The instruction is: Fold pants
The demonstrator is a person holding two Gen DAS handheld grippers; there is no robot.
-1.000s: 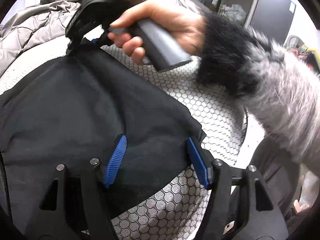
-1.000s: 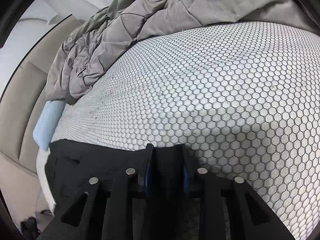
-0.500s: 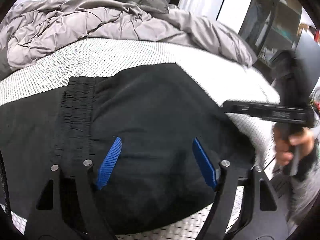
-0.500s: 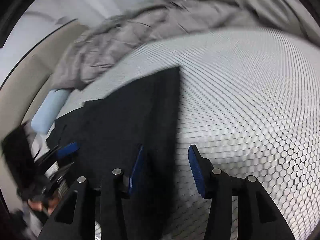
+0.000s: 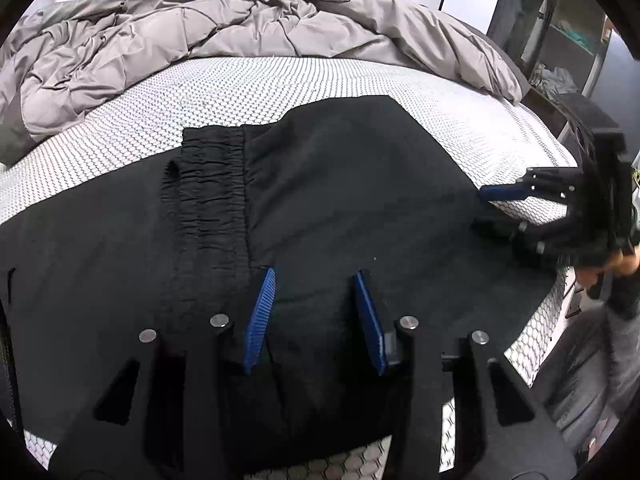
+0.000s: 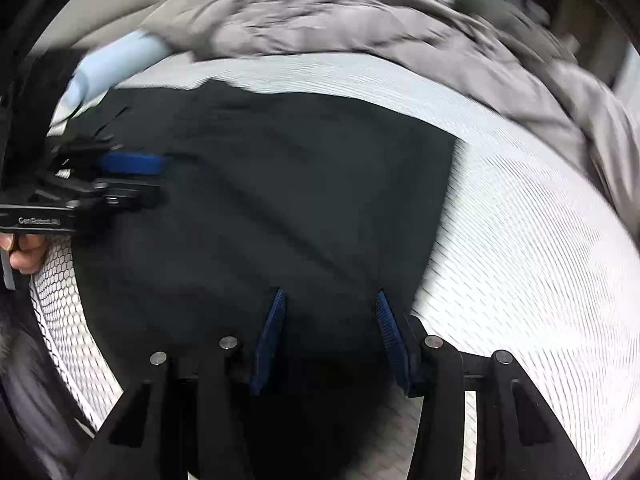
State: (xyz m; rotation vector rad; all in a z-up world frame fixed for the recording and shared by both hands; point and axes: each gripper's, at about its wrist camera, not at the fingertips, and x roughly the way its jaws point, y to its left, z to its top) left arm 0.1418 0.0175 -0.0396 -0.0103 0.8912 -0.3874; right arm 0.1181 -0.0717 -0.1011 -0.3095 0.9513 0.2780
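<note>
Black pants [image 5: 340, 180] lie folded across the honeycomb-patterned bed sheet [image 5: 280, 80], with the gathered elastic waistband [image 5: 212, 184] showing left of centre. My left gripper [image 5: 314, 274] hovers at the near edge of the fabric. Its jaws are closing, with black cloth in the gap and the blue pads [image 5: 260, 320] not pressing. In the right wrist view the pants [image 6: 280, 180] fill the middle. My right gripper [image 6: 330, 296] stands open over their near right corner. Each gripper also shows in the other's view: the right gripper [image 5: 500, 208] at the far right, the left gripper [image 6: 132, 178] at the far left.
A rumpled grey duvet [image 5: 160, 32] is piled along the far side of the bed. A light blue pillow [image 6: 116, 60] lies at the far left. Dark shelving [image 5: 560, 40] stands beyond the bed's right edge. A hand [image 6: 24, 252] holds the left gripper's handle.
The right gripper, shut on black fabric a second ago, has let go, opened and swung to the pants' right end. The left gripper slid towards the waistband side and its jaws narrowed.
</note>
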